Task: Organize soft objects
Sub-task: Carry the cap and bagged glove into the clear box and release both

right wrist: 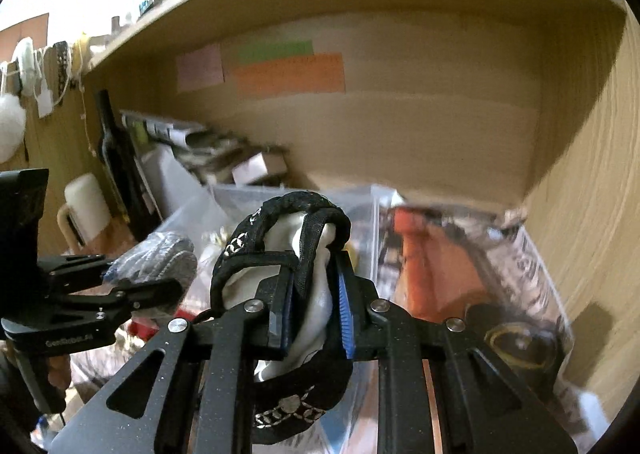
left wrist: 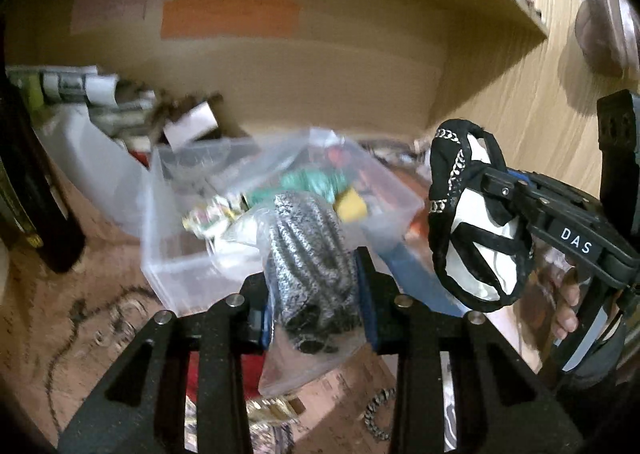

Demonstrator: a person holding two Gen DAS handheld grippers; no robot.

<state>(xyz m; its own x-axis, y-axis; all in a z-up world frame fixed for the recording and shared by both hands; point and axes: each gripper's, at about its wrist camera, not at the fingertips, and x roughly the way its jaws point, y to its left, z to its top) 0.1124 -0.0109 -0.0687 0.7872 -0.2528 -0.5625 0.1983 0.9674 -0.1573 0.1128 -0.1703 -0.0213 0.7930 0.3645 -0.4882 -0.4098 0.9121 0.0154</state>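
With the left gripper (left wrist: pixel 316 286) pinching a bagged grey knit (left wrist: pixel 308 254) and the right gripper (right wrist: pixel 316 306) clamped on a black-and-white pouch (right wrist: pixel 280 254), both are best lowered slowly into the clear bin (left wrist: pixel 168 254) before release.

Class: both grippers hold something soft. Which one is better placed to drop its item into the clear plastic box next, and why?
Probably left. The left gripper holds its bagged knit item directly over the clear box; the right gripper, holding the black-and-white fabric piece, sits further right.
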